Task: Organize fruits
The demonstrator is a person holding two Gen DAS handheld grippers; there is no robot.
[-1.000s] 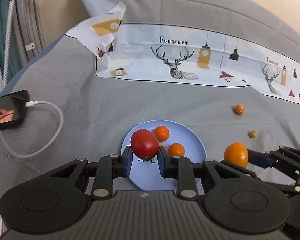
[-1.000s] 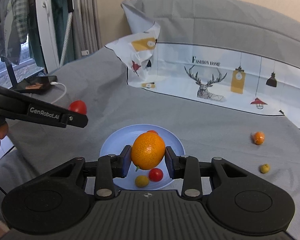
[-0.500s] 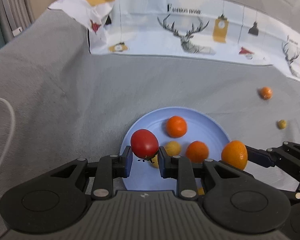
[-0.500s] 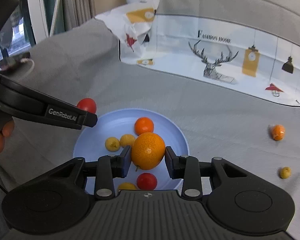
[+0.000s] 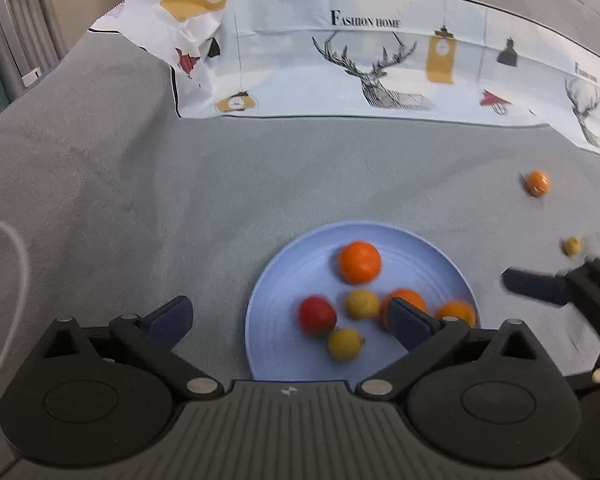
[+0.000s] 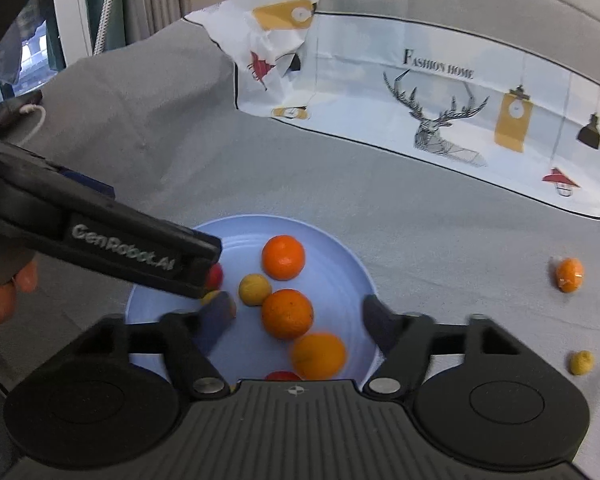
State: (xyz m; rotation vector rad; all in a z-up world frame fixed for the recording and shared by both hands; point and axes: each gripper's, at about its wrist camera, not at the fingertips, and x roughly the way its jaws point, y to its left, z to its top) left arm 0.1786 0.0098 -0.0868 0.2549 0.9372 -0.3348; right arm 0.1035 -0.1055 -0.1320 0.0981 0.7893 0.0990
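Fruits sit gathered on the blue plate (image 6: 356, 264), which rests on the grey cloth (image 5: 180, 184) directly ahead of both my grippers. From the right wrist camera I count a mandarin (image 6: 283, 257) toward the far side, a second orange fruit (image 6: 287, 314) just in front of it and touching a small yellow fruit (image 6: 254, 289), and a larger orange (image 6: 318, 356) nearest my right gripper (image 6: 296, 316). A red tomato (image 6: 215, 275) peeks out from behind the tip of my left gripper, and another red piece (image 6: 281, 376) is mostly hidden by the right gripper's body. In the left wrist view the tomato (image 5: 317, 315) lies on the plate (image 5: 284, 260) beside two yellow fruits (image 5: 362, 303) (image 5: 344, 343), slightly blurred.

My left gripper (image 5: 288, 320) has its fingers spread wide with nothing between them; the right finger pad (image 5: 410, 322) overlaps the plate, the left one hangs over the cloth. My right gripper is likewise spread wide and empty, both pads above the plate's near rim.

Two pieces lie off the plate on the cloth to the right, well apart from it: a small orange one (image 6: 569, 275) and a smaller yellow one (image 6: 581, 362). Beyond the plate, a white printed sheet (image 5: 380, 64) with deer drawings and the words "Fashion Home" lies along the back. A white cable (image 5: 14, 276) curves at the left edge.
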